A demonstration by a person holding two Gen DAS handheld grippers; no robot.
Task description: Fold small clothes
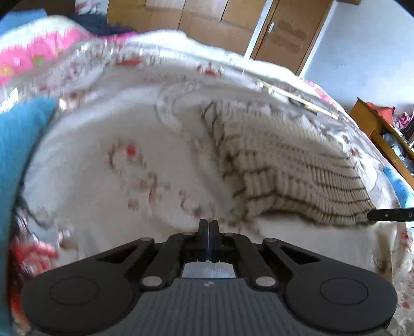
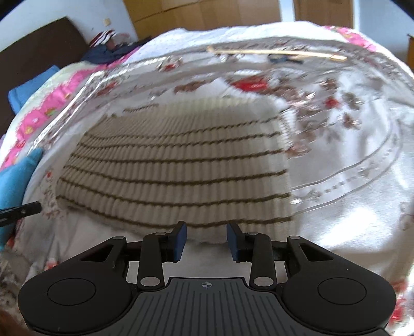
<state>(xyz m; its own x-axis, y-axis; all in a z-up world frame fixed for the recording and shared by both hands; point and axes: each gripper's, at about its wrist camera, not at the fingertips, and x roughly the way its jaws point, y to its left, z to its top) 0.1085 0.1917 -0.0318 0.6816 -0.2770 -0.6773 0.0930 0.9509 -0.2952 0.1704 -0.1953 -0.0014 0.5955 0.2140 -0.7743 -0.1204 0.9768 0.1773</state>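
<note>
A beige ribbed knit garment (image 1: 292, 175) with thin dark stripes lies folded flat on the flowered bedspread (image 1: 103, 160). My left gripper (image 1: 208, 221) is shut, pads together with nothing between them, over bare bedspread to the left of the garment's near corner. In the right wrist view the same garment (image 2: 176, 160) fills the middle. My right gripper (image 2: 206, 227) is open, its blue pads (image 2: 181, 239) hovering at the garment's near edge without pressing on the cloth. The left gripper's black tip (image 2: 23, 209) shows at the left edge, under a blue sleeve (image 2: 15, 175).
A thin wooden stick (image 2: 279, 53) lies across the far side of the bed. A pink-patterned blanket (image 2: 44, 113), dark clothes (image 2: 108, 54) and a blue cushion (image 2: 28, 88) sit at the headboard end. Wooden wardrobe doors (image 1: 207, 20) stand behind, and a wooden shelf (image 1: 375, 121) at the right.
</note>
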